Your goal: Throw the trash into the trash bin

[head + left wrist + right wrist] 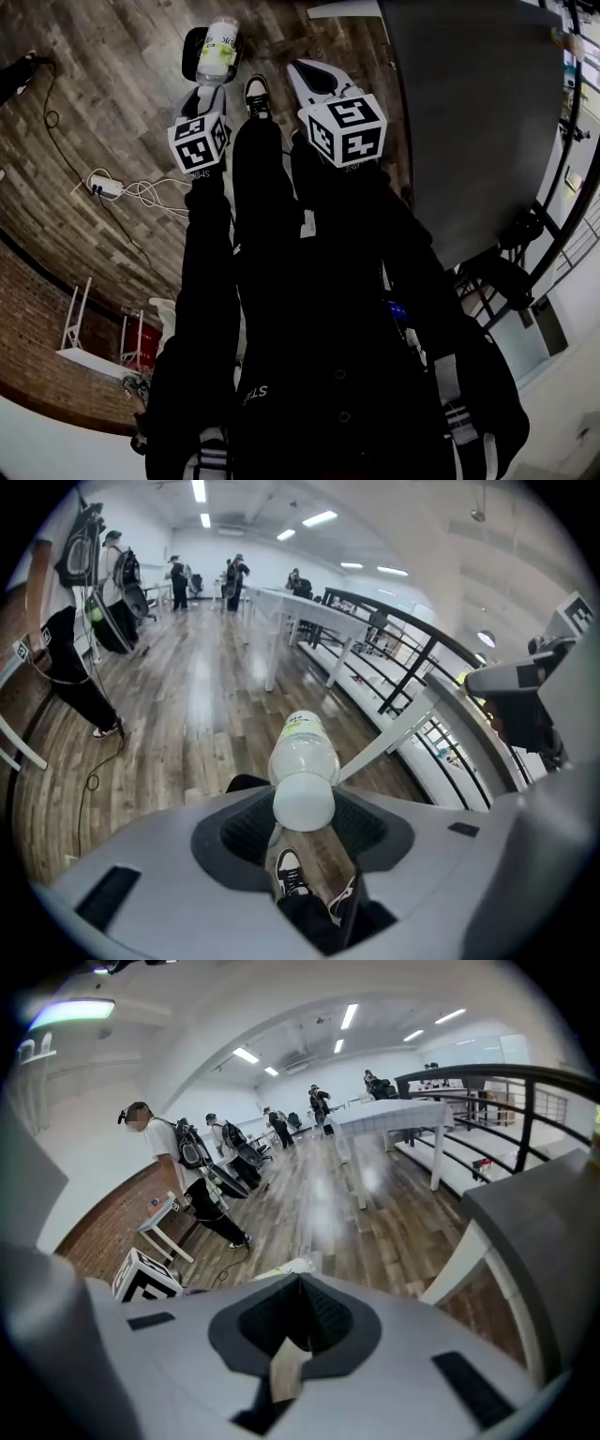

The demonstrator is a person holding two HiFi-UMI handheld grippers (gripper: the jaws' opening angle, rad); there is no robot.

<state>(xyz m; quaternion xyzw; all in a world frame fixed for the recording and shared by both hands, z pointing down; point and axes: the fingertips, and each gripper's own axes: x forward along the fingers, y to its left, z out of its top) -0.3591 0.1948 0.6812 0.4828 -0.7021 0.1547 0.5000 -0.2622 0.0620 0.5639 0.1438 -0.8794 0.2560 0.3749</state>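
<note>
Two hand-held grippers: both held out in front of the person, above a wood-plank floor [103,103], each with its marker cube toward the head camera.
Left hand-held gripper [210,92]: clamped on a clear plastic bottle [302,766]; the jaws stand narrowly apart, with the bottle filling the gap.
Bottle, position: its near end sits between the ribbed dark pads [373,825], and the rest sticks out forward past the jaw tips, along the gripper's axis.
Bottle, look: pale, translucent body with a yellow-green label band part-way along; in the head view it lies just beyond the left marker cube [200,142], over bare floor.
Right hand-held gripper [298,1312]: jaws pressed together, nothing between them; only a sliver of floor shows below the pads.
Right gripper, position: beside the left one, apart from the bottle, its cube [343,128] near the corner of a grey bench [469,112].
Below: a black-and-white shoe [257,94] between the two grippers.
Floor: a white power strip with looped cable [106,187] off to the person's left.
</note>
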